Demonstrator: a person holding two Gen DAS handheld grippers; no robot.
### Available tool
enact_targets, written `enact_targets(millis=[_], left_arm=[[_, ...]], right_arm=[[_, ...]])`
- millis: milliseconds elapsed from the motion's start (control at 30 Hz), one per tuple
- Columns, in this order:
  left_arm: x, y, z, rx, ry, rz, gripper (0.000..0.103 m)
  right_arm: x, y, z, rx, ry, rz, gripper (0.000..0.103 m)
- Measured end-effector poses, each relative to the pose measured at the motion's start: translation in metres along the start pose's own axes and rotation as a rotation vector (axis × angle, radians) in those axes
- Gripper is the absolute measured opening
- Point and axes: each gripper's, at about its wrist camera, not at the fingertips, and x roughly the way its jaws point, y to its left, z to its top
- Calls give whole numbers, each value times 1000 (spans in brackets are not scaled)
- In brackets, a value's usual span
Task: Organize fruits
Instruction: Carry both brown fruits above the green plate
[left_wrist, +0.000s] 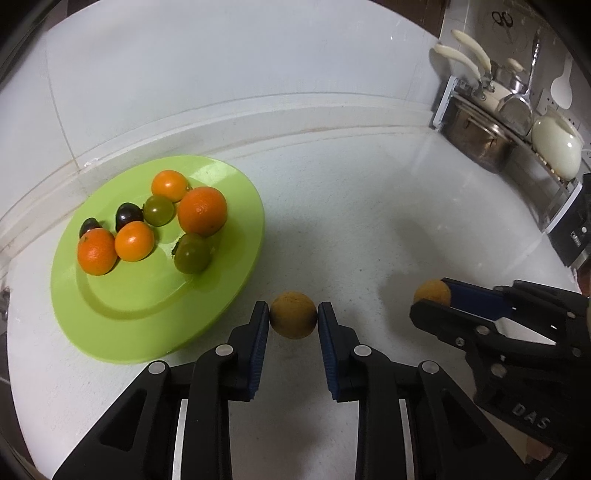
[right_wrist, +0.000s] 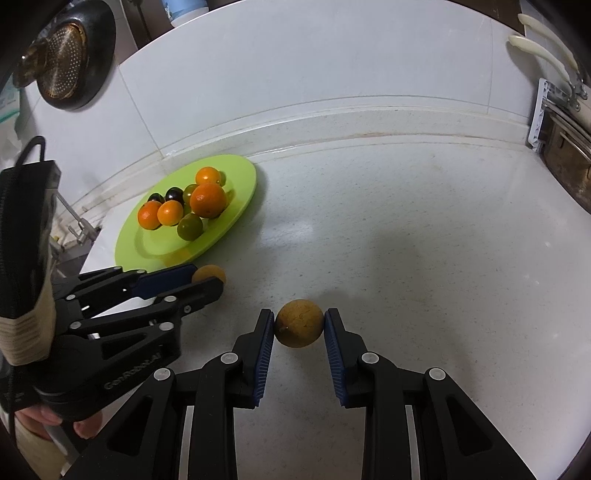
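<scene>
A green plate (left_wrist: 110, 314) (right_wrist: 236, 206) holds several oranges, green fruits and dark grapes. My left gripper (left_wrist: 293, 321) (right_wrist: 208, 278) is shut on a small brown round fruit (left_wrist: 293, 314) (right_wrist: 210, 274) resting on the white counter just right of the plate. My right gripper (right_wrist: 300, 326) (left_wrist: 430, 295) is shut on a second brown round fruit (right_wrist: 299, 323) (left_wrist: 432, 291), also on the counter, farther right.
A white counter (right_wrist: 424, 258) runs to a tiled back wall. A dish rack with a steel pot (left_wrist: 480, 144), pans and a cream lid (left_wrist: 554, 146) stands at the right. A strainer (right_wrist: 62, 55) hangs at left, with a tap (right_wrist: 79, 225) below it.
</scene>
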Motion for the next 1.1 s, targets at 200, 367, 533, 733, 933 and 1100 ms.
enact_targets(millis=[200,367,533,733,933,1100], left_arm=[[-30,6,-9,-12,-34,-12,27],[-54,11,-17,-3,-72,21,27],[-70,21,-25,-37,-93,32,27],[-95,35,-35,-56,-136,69,27],[-118,48,-39,-70,-184,96,27],[-134,61,-38,-75,-222,117,27]], right_arm=[[-10,4,0,-3,-16,17,29],[-23,16,0,-12,-41,41,29],[-36,33,1,-35,-70,63,29],[-47,56,4,-75,-98,88,29],[-58,80,9,-120,-132,115,29],[-63,97,16,-149,-153,135,29]])
